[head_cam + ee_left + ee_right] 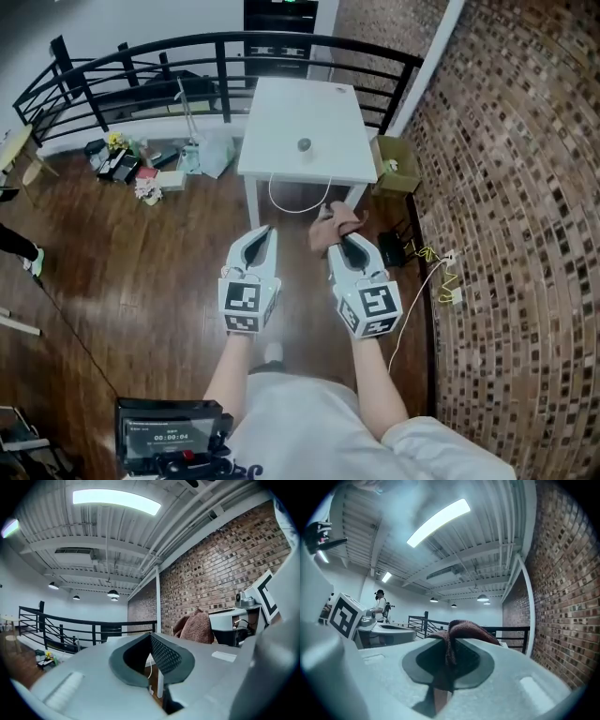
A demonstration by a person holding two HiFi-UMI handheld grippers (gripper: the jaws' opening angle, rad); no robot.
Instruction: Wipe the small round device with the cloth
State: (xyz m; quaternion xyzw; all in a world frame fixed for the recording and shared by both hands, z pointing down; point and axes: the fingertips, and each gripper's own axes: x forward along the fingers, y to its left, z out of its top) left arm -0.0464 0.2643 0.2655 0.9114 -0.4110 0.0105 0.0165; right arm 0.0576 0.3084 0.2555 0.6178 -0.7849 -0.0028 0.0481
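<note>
Far to the left, clutter lies on the wood floor under a black railing. Nearer, the left gripper is held out over the floor, level with its partner. Its jaws meet at the tips and hold nothing.

Beyond both grippers stands a white table. The device, small, round and dark, sits alone on it towards the near edge, well apart from either gripper and roughly in line with the gap between them. A white cable hangs in a loop under the table's near edge.

Just right of the left gripper, the right gripper points at the table. Its jaws are clamped on the cloth, a brown bunch that stands up out of the tips and droops over them; the pinch itself shows in the right gripper view. The cloth is in the air, short of the table and not touching the device.

Further right, a box sits beside the table, against the brick wall.
</note>
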